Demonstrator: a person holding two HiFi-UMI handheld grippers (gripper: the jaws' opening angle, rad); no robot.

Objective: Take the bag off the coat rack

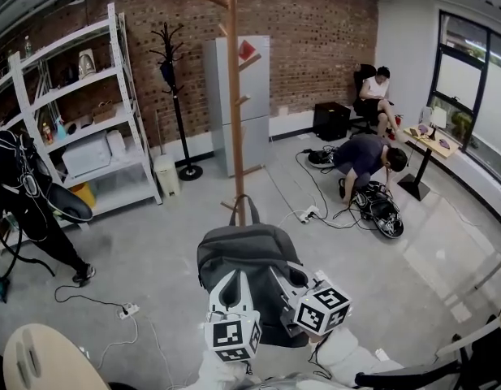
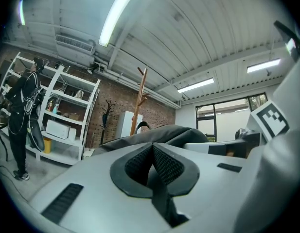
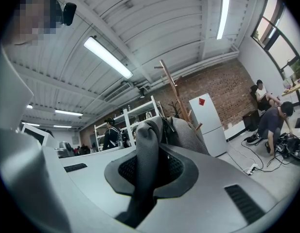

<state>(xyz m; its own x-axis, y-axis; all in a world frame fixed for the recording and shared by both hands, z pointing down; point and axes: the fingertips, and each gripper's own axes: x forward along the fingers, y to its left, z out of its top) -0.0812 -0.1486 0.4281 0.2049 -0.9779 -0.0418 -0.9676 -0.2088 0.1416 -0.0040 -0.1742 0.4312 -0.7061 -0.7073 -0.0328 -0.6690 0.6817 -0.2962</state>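
A grey backpack (image 1: 250, 246) hangs low in front of the tall wooden coat rack (image 1: 232, 96). Its top loop (image 1: 242, 205) reaches up beside the pole, and I cannot tell whether it still rests on a peg. My left gripper (image 1: 232, 289) is shut on a thin dark strap at the bag's near left side, with the bag (image 2: 154, 132) bulging just beyond its pads (image 2: 135, 164). The right gripper (image 1: 287, 287) is shut on a grey shoulder strap (image 3: 147, 154), which runs upright between its pads up to the bag (image 3: 188, 132).
White shelving (image 1: 96, 120) stands at the left with a person in black (image 1: 23, 201) beside it. A black coat stand (image 1: 175, 96) and a white cabinet (image 1: 254, 104) are behind the rack. Two people (image 1: 368, 157) and cables (image 1: 315, 214) are at the right. A round table (image 1: 39, 360) sits near left.
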